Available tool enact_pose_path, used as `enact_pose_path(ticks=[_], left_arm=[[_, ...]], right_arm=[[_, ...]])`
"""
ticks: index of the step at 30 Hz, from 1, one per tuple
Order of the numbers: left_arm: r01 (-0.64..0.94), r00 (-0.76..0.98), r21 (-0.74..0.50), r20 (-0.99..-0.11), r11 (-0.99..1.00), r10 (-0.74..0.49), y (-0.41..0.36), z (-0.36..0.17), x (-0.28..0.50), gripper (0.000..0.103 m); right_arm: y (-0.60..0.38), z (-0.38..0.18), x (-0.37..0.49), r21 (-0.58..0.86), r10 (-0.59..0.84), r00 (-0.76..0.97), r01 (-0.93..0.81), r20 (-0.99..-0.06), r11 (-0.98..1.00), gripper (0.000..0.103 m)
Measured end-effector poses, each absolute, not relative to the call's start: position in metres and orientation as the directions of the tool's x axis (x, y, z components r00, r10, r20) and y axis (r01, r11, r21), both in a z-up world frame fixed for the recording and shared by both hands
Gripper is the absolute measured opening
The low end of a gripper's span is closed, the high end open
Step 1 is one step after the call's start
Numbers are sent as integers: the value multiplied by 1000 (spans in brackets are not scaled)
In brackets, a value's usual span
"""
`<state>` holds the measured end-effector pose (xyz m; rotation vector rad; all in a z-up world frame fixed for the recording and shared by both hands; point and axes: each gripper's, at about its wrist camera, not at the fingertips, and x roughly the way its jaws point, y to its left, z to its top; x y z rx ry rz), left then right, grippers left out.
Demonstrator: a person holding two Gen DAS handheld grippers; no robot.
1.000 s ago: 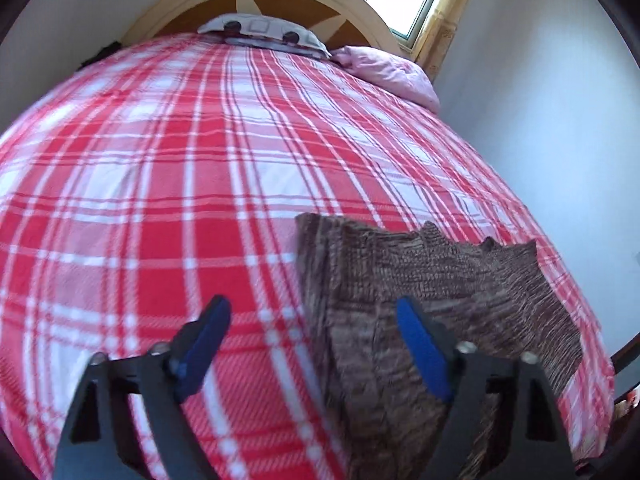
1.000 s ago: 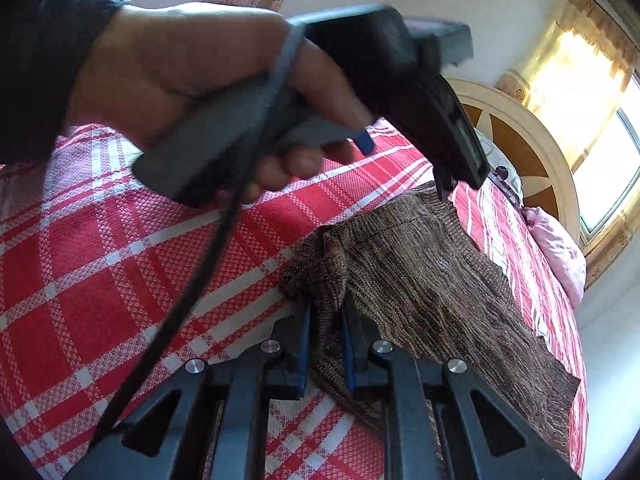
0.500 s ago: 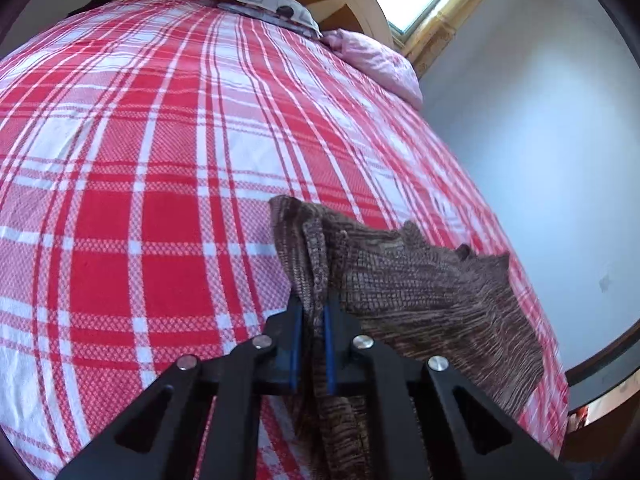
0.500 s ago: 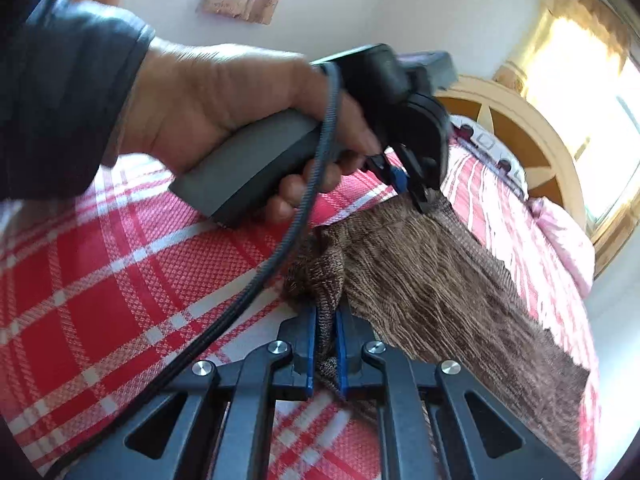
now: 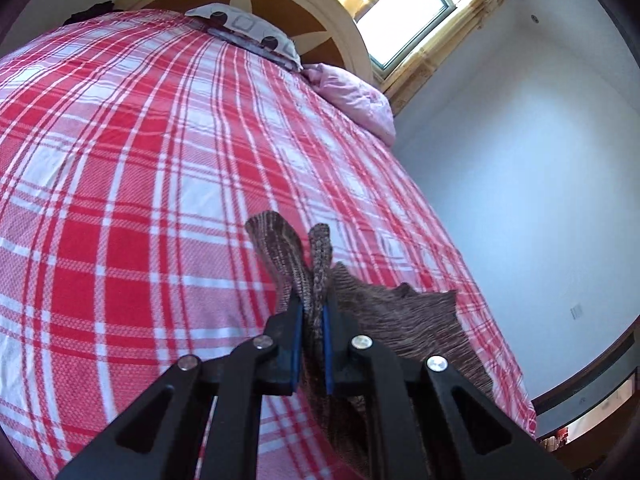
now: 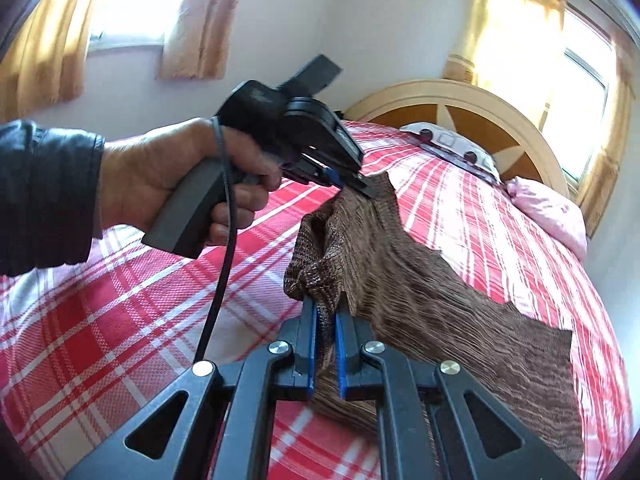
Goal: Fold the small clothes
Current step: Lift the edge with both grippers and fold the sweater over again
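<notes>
Brown ribbed knit garment (image 6: 420, 292) lifted off red-white plaid bedspread (image 5: 120, 200), edge pinched in both closed grippers: left gripper (image 5: 311, 312), right gripper (image 6: 325, 316).

The left gripper (image 5: 311, 312) has clamped onto the brown knit garment (image 5: 404, 320), whose pinched near edge now rises off the bed (image 5: 120, 200).

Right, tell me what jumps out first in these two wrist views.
The red and white plaid bedspread fills most of both views. On it, a brown knit garment is pinched at two spots along one edge, by the left gripper and the right gripper. Beyond stands a round star-patterned headboard.
</notes>
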<state>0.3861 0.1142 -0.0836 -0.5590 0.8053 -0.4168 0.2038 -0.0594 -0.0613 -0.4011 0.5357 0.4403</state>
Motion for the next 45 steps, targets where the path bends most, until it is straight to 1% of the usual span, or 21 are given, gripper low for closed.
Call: enact_pose_path(ticks=[8,12,18,26,33,39,45], left_arm=[[199,643,-634,-491,748,-588,78,-57,391,8],[235,637,-624,-481,745,-603,56,-45,395,8],[291,616,-613,-467,735,-634,16,-33,399,8],[341,577,-591,-483,731,-659,-38,-26,408,8],[393,531,-568,-502,723,-683,-91,-28,415,8],[415,497,-534,-545,736,-675,-127,-42,419,8],[404,469,-514,-594,756,-654,-155,-61,423,8]], right_arm=[[-90,-45,191,-212,293,804,-452,-518,866,7],[-117,-35,190,-155,295,810,-423,-507,893,7],[-157,-32,190,-110,279,822,-379,-497,919,7],[-201,-31,187,-53,259,832,-325,-491,944,7],[-246,-34,182,22,246,825,-274,-509,962,7],[-279,-48,182,75,230,805,-226,-547,971,7],[-315,-69,187,157,222,779,-160,-586,975,6]])
